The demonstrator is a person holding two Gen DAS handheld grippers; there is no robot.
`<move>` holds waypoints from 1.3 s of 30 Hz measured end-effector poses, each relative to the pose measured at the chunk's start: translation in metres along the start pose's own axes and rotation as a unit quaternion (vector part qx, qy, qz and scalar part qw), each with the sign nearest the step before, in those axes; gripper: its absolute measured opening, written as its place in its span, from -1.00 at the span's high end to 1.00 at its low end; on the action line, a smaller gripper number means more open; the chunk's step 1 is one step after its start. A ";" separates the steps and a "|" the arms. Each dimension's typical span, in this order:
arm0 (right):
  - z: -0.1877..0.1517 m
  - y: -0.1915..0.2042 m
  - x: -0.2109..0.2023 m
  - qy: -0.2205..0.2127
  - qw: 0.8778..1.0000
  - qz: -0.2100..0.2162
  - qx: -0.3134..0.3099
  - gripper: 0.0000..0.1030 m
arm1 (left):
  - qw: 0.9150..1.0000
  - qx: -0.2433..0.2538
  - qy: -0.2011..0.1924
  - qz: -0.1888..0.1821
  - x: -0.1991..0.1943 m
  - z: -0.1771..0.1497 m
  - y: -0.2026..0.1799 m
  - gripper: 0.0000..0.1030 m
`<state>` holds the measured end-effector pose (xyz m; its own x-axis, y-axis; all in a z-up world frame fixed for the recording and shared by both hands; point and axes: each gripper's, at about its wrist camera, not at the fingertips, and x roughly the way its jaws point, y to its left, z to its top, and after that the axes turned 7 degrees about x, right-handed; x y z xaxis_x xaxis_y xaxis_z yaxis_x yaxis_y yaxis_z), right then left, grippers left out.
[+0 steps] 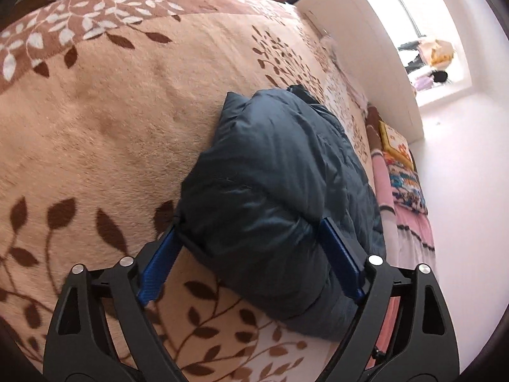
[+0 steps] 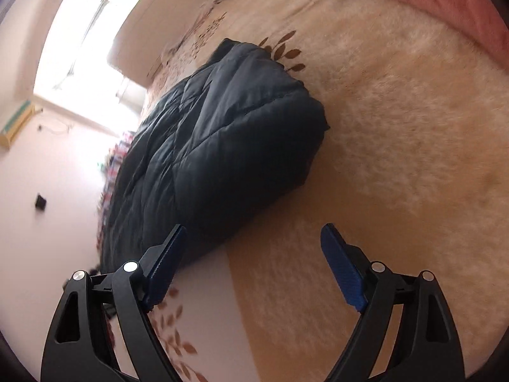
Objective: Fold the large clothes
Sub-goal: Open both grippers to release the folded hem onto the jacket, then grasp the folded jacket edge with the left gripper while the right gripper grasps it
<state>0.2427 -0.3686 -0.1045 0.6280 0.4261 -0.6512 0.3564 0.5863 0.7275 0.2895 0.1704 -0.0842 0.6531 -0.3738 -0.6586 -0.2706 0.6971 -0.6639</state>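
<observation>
The folded dark jacket (image 1: 270, 197) is straddled by the spread left gripper (image 1: 251, 238); the right gripper (image 2: 254, 248), spread at its 5 o'clock, holds nothing. Puffy layers may spring open if left unpressed.

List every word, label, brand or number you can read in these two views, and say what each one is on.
No readable text in either view.
Jacket: no label or logo shows.
Blanket: only a leaf pattern.
Colourful cushion: a print, no letters legible.
Left gripper and right gripper: no markings visible.
Things on the window ledge: too small and washed out to read.
</observation>
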 end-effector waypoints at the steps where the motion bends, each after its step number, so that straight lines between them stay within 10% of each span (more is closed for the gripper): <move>1: 0.003 0.001 0.004 -0.004 1.000 0.002 0.007 -0.63 | 1.000 -0.010 0.004 -0.004 0.007 -0.001 0.001 -0.69; 7: 0.024 0.010 0.029 -0.035 0.998 0.014 0.041 -0.64 | 0.999 -0.048 0.015 -0.018 0.034 0.002 0.012 -0.69; 12: 0.039 0.019 0.033 -0.037 0.998 0.016 0.052 0.03 | 1.000 0.002 -0.005 -0.031 0.023 0.008 -0.012 0.34; 15: 0.031 0.016 0.016 -0.035 0.998 0.020 0.040 0.32 | 0.998 0.044 -0.021 -0.029 0.005 0.008 -0.031 0.51; 28: -0.063 -0.001 -0.074 0.012 0.998 -0.019 -0.051 0.42 | 0.996 0.084 0.006 -0.010 -0.117 -0.078 0.021 0.53; 39: -0.116 -0.021 -0.095 0.017 0.994 -0.061 -0.088 0.23 | 0.993 0.111 0.004 0.044 -0.138 -0.124 0.047 0.36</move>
<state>0.0958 -0.3418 -0.0835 0.5629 0.3653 -0.7414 0.3008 0.7450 0.5954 0.0987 0.1788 -0.0679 0.6281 -0.3104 -0.7135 -0.1633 0.8440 -0.5109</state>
